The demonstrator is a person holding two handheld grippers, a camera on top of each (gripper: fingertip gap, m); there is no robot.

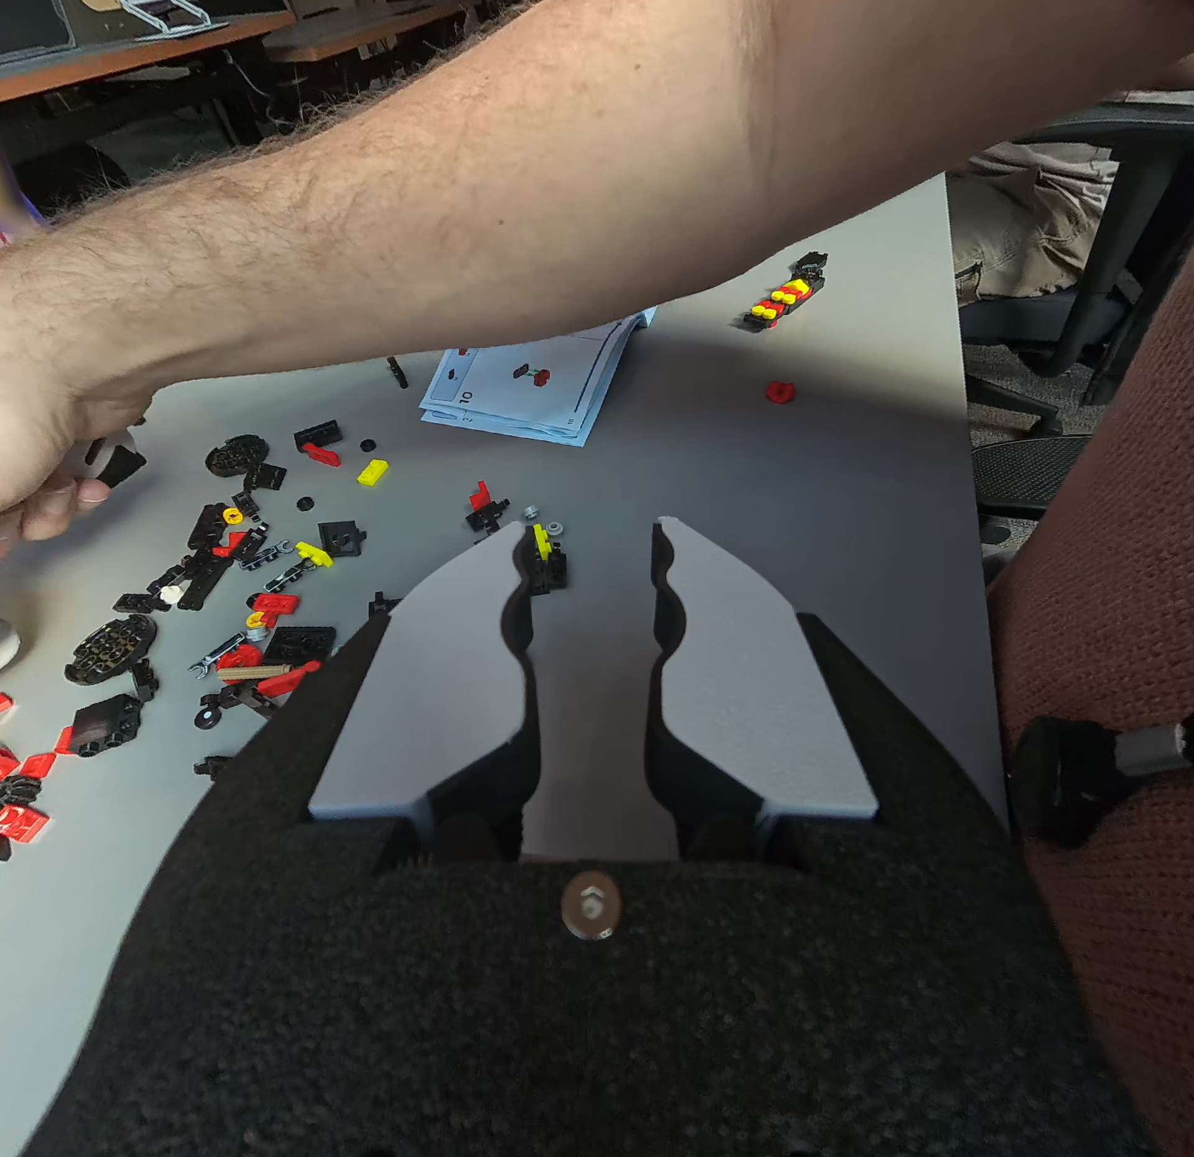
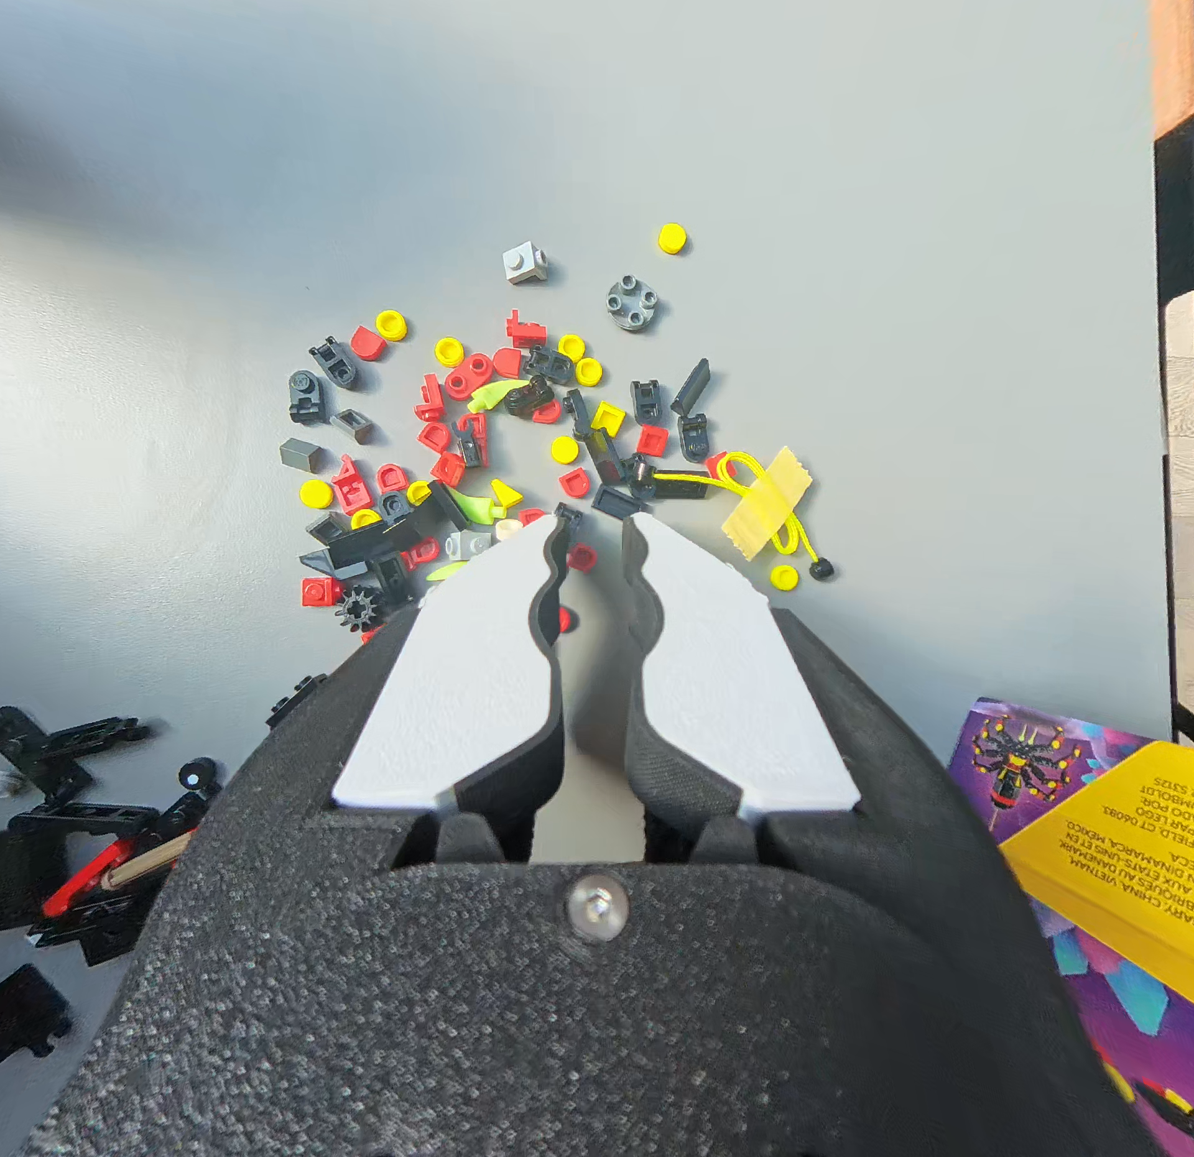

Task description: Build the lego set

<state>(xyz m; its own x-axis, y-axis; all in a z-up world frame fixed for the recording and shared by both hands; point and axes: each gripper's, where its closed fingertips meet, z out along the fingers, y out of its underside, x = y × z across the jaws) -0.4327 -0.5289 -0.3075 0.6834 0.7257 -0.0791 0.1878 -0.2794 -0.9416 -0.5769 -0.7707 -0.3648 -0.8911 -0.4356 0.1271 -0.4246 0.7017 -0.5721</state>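
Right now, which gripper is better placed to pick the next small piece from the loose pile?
Probably the right. The right gripper is open with its tips at the edge of the pile of small pieces. The left gripper, also open, hangs over mostly bare table.

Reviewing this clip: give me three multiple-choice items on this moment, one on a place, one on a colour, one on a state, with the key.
1. Where does the yellow cord with tape lie?
A. right of the small-parts pile
B. on the box
C. between the fingers

2. What colour is the lone piece right of the instruction booklet?
A. yellow
B. red
C. grey

3. How is the left gripper?
A. shut on a brick
B. open, holding nothing
C. shut, holding nothing

Key: 1 A, it lies at the pile's right edge on the table; 2 B, it is plainly red; 3 B, bare table shows between its fingers.
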